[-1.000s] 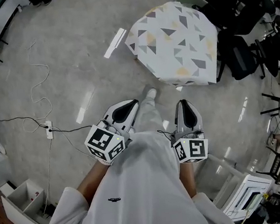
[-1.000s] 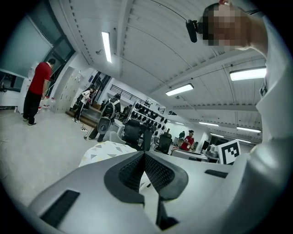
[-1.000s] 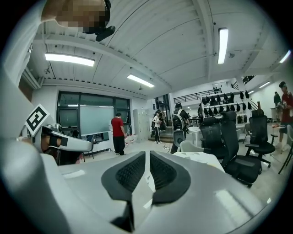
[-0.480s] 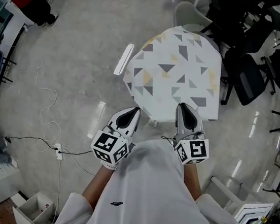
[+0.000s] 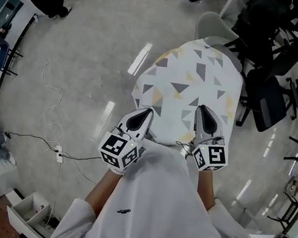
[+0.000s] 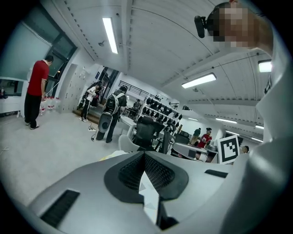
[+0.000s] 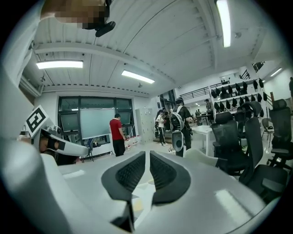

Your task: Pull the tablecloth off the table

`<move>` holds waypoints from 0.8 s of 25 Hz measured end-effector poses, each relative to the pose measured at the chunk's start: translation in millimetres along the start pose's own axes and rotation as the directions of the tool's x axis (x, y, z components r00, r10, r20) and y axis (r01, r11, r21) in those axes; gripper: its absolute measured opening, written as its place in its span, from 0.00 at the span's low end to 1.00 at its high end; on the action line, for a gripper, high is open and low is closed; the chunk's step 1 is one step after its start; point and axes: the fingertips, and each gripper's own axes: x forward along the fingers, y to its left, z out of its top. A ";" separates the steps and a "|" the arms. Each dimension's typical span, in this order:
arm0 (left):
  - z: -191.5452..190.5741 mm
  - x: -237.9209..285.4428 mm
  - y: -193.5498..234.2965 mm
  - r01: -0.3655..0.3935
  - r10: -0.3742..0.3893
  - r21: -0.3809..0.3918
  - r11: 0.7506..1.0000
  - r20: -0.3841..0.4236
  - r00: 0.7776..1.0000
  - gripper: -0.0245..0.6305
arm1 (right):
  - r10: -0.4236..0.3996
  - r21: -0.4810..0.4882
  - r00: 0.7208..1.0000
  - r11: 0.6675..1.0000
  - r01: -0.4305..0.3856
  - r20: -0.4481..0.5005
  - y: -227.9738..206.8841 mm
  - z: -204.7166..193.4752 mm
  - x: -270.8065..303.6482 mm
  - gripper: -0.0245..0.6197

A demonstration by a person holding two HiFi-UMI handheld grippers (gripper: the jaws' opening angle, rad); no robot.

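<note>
A small table wears a white tablecloth (image 5: pixel 188 83) printed with grey and yellow triangles; it hangs over the edges all round. The person stands at its near side, holding both grippers out level toward it. My left gripper (image 5: pixel 147 111) is shut and empty, its tip over the cloth's near left edge in the head view. My right gripper (image 5: pixel 202 107) is also shut on nothing, over the near part of the cloth. In the left gripper view the jaws meet at the gripper tip (image 6: pixel 144 155), with patterned cloth (image 6: pixel 149 194) showing below. The right gripper (image 7: pixel 147 155) shows only a thin slit.
Black office chairs (image 5: pixel 268 97) crowd the table's right side, and a grey chair (image 5: pixel 213 25) stands behind it. A cable with a power strip (image 5: pixel 60 153) lies on the floor at left. A white box (image 5: pixel 25 213) sits lower left. People stand farther off (image 6: pixel 34 93).
The person has walked up to the table: in the head view it has come from the upper right down to the gripper tips. Both grippers have stayed shut.
</note>
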 end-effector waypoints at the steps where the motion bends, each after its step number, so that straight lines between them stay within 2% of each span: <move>1: 0.2 3.4 5.3 -0.009 0.009 -0.006 1.000 -0.004 1.000 0.05 | 0.004 0.010 1.000 1.000 -0.004 -0.006 -1.3 -2.0 4.9 0.08; 6: -3.1 26.0 35.6 -0.034 0.032 -0.031 0.999 -0.051 0.998 0.05 | 0.003 0.009 0.999 1.000 -0.003 -0.042 -13.9 -11.9 32.3 0.08; 10: -10.1 48.5 65.5 -0.056 0.048 -0.071 0.996 -0.103 0.994 0.05 | 0.012 -0.037 0.996 0.999 -0.015 -0.085 -28.4 -16.3 63.0 0.12; 15: -38.0 78.8 113.7 -0.116 0.089 -0.153 0.981 -0.177 0.980 0.06 | 0.015 -0.109 0.989 0.994 -0.031 -0.146 -49.7 -26.0 110.4 0.18; 16: -43.1 86.3 126.2 -0.138 0.108 -0.165 0.977 -0.181 0.977 0.08 | 0.018 -0.117 0.988 0.992 -0.036 -0.156 -55.2 -29.6 122.1 0.19; 18: -51.6 101.9 150.7 -0.178 0.145 -0.174 0.969 -0.188 0.971 0.10 | 0.024 -0.128 0.983 0.991 -0.048 -0.180 -65.8 -39.2 145.3 0.21; 20: -59.1 119.0 168.8 -0.181 0.144 -0.162 0.970 -0.215 0.966 0.11 | 0.037 -0.143 0.976 0.987 -0.069 -0.216 -74.5 -50.7 167.9 0.24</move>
